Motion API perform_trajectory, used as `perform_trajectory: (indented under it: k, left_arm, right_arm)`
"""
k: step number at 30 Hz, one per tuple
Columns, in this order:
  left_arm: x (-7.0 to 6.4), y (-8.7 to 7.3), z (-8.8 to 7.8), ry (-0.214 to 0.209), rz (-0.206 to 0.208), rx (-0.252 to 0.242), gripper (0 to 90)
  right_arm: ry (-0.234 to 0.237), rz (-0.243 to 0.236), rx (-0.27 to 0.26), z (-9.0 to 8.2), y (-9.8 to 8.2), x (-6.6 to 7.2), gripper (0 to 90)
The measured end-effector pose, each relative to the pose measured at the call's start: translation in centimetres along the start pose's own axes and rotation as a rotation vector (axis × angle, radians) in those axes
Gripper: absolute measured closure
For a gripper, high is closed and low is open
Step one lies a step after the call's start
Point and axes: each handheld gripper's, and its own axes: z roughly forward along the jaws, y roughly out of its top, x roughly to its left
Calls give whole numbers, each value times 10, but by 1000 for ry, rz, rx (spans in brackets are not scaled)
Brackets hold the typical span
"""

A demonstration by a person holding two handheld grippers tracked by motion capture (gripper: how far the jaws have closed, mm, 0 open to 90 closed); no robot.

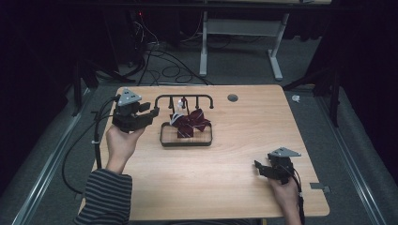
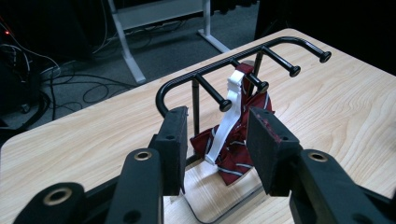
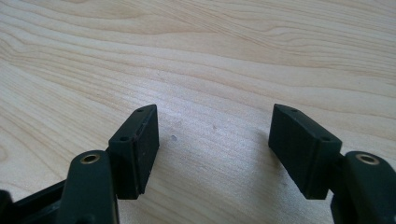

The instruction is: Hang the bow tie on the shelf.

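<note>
Left gripper (image 2: 217, 149): we see its jaws spread apart with nothing between them, left of centre in the high view, aimed at the rack.
Right gripper (image 3: 212, 149): we find its jaws wide apart over bare wood, at the lower right of the high view.
Bow tie (image 2: 236, 154): dark red with pale stripes, it hangs by its white strap (image 2: 229, 116) from a middle peg.
Rack (image 2: 205, 77): black, with a row of knobbed pegs and a wire base, it stands upright at mid-table.
Table (image 1: 244, 178): light wood.
</note>
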Motion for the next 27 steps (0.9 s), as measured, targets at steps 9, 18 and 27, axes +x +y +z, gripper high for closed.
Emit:
perform_trajectory:
  k: [9,18,27]
  left_arm:
    - [3,-9,-9,11,-10,-2,584]
    - [5,-20,-17,7,-28,-6,576]
    - [7,-32,-23,7,-45,-4,569]
  right_arm:
    - [0,0,2,0,0,0,348]
    - [-2,-4,0,0,0,0,348]
    - [-3,-4,1,0,0,0,348]
